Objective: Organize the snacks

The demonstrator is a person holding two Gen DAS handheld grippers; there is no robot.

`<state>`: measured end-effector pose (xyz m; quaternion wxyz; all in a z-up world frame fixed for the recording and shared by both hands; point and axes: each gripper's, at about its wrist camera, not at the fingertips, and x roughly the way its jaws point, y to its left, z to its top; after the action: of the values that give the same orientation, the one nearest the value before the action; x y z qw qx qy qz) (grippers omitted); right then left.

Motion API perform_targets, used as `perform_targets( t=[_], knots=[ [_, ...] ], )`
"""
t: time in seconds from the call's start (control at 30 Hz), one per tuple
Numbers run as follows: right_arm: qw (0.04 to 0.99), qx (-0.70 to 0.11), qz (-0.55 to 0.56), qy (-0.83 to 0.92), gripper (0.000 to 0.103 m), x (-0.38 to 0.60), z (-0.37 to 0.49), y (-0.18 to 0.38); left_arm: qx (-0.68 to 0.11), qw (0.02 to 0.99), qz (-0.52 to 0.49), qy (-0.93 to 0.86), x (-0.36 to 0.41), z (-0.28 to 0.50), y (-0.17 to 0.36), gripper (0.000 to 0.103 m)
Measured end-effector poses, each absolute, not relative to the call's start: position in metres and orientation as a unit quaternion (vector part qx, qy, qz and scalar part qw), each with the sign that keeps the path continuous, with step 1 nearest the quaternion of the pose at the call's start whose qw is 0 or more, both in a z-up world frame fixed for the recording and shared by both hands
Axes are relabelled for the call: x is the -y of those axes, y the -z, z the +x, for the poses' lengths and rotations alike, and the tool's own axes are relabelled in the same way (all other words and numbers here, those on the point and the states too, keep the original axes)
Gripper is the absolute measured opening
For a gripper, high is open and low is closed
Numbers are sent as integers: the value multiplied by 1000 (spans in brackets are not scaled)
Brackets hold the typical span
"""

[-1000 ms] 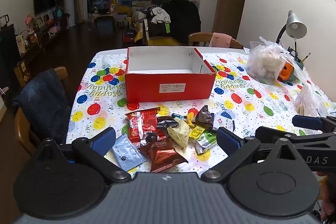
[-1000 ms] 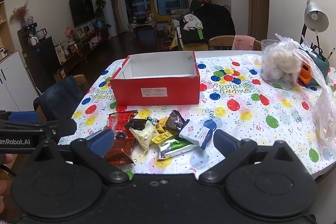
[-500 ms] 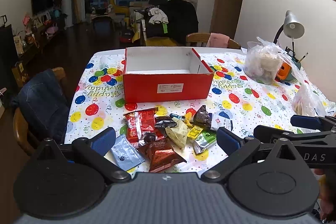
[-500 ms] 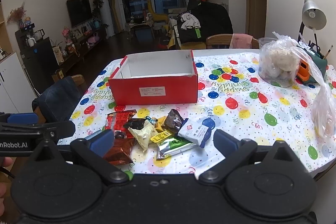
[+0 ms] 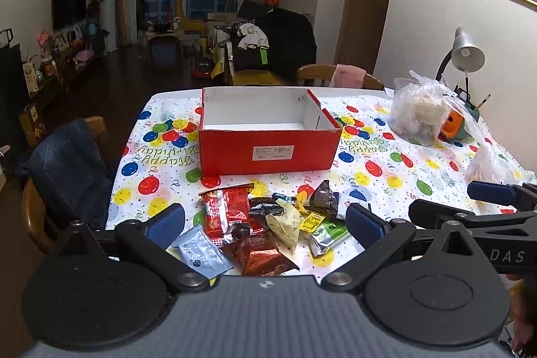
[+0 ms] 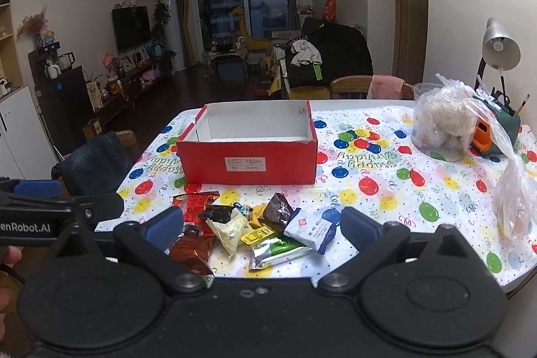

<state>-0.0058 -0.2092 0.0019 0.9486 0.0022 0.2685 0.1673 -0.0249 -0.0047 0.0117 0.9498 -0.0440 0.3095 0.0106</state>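
Both views tip down slightly; red box point(image 5: 268, 136) and snack pile point(image 5: 268, 223) sit marginally lower in frame. Snacks themselves unmoved.

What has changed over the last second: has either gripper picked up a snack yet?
No pickup yet. Both views have drifted slightly, so the hands shifted a little. The left gripper and right gripper stay open and empty above the snack pile. The packets lie as before, and the red box is still in place with no snack showing inside.

You're looking at glossy foil snack wrappers point(image 5: 255, 254), a matt red cardboard box point(image 5: 268, 153), and a shiny plastic tablecloth point(image 6: 386, 190) at mid-frame.
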Motion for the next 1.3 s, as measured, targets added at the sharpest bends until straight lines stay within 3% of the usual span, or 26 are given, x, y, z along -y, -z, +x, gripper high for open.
perform_targets(
  t=[0.63, 1.13, 1.3],
  knots=[
    [953, -251, -31, -168, 100, 200, -4, -8, -295, 955, -39, -12, 3, -26, -14, 103],
    [932, -302, -68, -190, 99, 198, 51, 34, -383, 915, -93, -85, -31, 21, 19, 103],
    [919, -322, -82, -213, 94, 203, 80, 56, -420, 889, -135, -123, -57, 37, 39, 102]
  ],
)
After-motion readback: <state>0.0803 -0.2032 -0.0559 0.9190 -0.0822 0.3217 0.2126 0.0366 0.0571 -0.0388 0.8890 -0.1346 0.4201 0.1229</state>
